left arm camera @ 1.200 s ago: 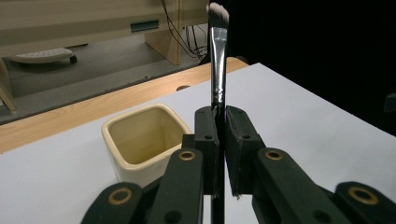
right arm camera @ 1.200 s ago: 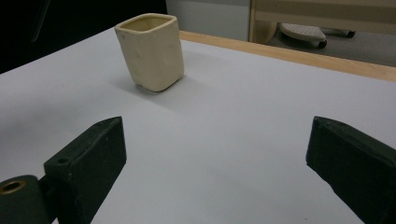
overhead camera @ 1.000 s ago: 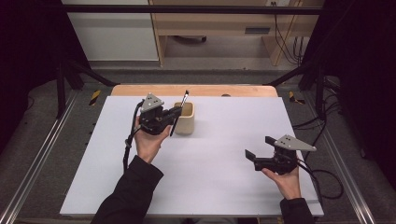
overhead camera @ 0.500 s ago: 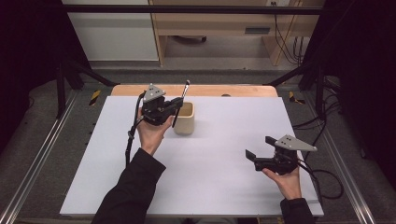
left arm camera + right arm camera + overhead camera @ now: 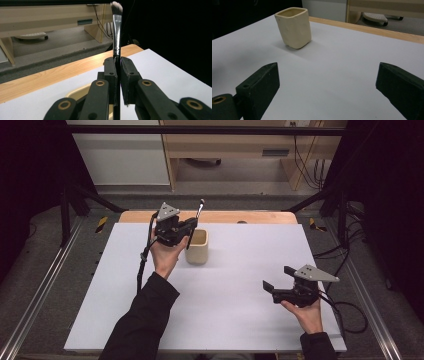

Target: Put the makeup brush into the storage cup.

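A cream square cup point(image 5: 198, 247) point(image 5: 293, 27) stands on the white table point(image 5: 235, 320), toward the back. My left gripper point(image 5: 191, 227) point(image 5: 118, 68) hangs just left of and above the cup, shut on a black-handled makeup brush point(image 5: 194, 222) point(image 5: 117, 37). The brush stands nearly upright, bristles up, its lower end over the cup's mouth; the cup's rim point(image 5: 77, 92) shows below the jaws. My right gripper point(image 5: 275, 285) point(image 5: 329, 85) rests low at the front right, open, with nothing between its jaws, pointing toward the cup.
A wooden strip point(image 5: 250, 216) borders the table's far edge. Metal rails point(image 5: 30, 305) run along both sides. Cables point(image 5: 350, 310) trail from the right gripper at the table's right edge. A wooden bench point(image 5: 225, 145) stands beyond the table.
My left hand has carried the brush a little toward the back of the table, beside the cup. The right gripper has kept still.
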Motion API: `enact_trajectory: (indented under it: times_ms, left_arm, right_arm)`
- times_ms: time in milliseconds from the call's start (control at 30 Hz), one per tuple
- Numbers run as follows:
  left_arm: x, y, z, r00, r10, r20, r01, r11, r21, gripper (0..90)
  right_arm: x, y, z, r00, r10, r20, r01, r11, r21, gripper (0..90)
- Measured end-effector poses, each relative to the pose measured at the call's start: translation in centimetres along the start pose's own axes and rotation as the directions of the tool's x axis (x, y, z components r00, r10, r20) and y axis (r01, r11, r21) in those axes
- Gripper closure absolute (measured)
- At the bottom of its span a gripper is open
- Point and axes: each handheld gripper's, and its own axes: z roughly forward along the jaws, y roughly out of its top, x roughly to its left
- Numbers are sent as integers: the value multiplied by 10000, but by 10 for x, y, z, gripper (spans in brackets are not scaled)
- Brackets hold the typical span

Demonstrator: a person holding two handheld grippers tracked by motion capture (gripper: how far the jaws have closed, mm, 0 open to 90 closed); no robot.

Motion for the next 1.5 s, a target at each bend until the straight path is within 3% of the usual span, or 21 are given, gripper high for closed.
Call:
enact_trajectory:
  times_ms: [800, 1500]
  left_arm:
    - [22, 6, 30, 9988, -53, -478, 42, 9997, -228, 840]
    - [32, -3, 55, 9970, -177, -750, 180, 9998, 37, 840]
  right_arm:
    - [0, 0, 0, 10000, 11, -1, -11, 10000, -6, 54]
    - [0, 0, 0, 10000, 31, -43, -31, 10000, -20, 55]
